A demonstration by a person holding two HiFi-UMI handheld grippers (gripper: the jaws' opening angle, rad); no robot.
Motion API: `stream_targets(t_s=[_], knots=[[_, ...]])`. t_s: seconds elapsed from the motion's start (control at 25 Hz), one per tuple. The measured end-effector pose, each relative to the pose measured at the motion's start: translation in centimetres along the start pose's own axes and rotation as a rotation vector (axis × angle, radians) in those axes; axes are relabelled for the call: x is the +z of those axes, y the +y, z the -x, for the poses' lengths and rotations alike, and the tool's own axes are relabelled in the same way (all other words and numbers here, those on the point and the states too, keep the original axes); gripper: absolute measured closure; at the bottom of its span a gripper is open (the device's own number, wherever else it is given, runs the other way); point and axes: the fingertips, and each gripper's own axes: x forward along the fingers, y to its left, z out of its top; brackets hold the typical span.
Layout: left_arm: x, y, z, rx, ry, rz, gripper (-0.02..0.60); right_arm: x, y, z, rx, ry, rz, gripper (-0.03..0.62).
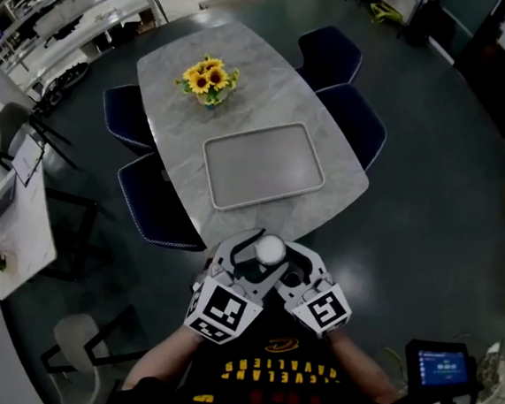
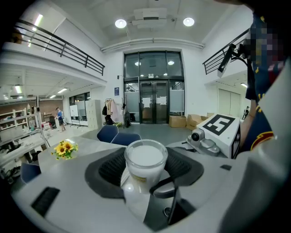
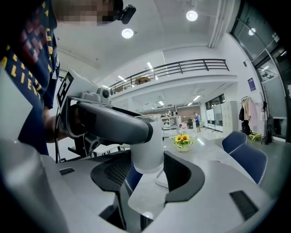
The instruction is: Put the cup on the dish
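A grey marbled table [image 1: 276, 97] lies beyond the left gripper [image 1: 263, 253], with an empty rectangular tray [image 1: 263, 165] nearest it and a small sunflower bunch [image 1: 210, 79] farther off.

The cup [image 1: 270, 249] is milky white. The left tool [image 1: 249, 251] and the right tool [image 1: 293, 264] are pale grey with black ribbed pads [image 2: 109, 169], and their cubes [image 1: 221, 311] carry black-and-white square markers. The tabletop [image 1: 272, 92] is grey with marble veining; the dish [image 1: 263, 165] is a plain flat grey. The sunflowers [image 1: 209, 79] are yellow with green leaves, and the chairs [image 1: 357, 127] are dark blue. The shirt [image 1: 274, 394] is black with yellow lettering.
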Motion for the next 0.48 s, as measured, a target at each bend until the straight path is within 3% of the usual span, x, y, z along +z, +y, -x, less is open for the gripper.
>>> stream_targets(t_s=[0.48], knots=[[3.2,2.3,-8.1,0.174,-0.017,0.070,0.311,1.2,-9.1,0.8,0.153,0.004,0.053,0.384]])
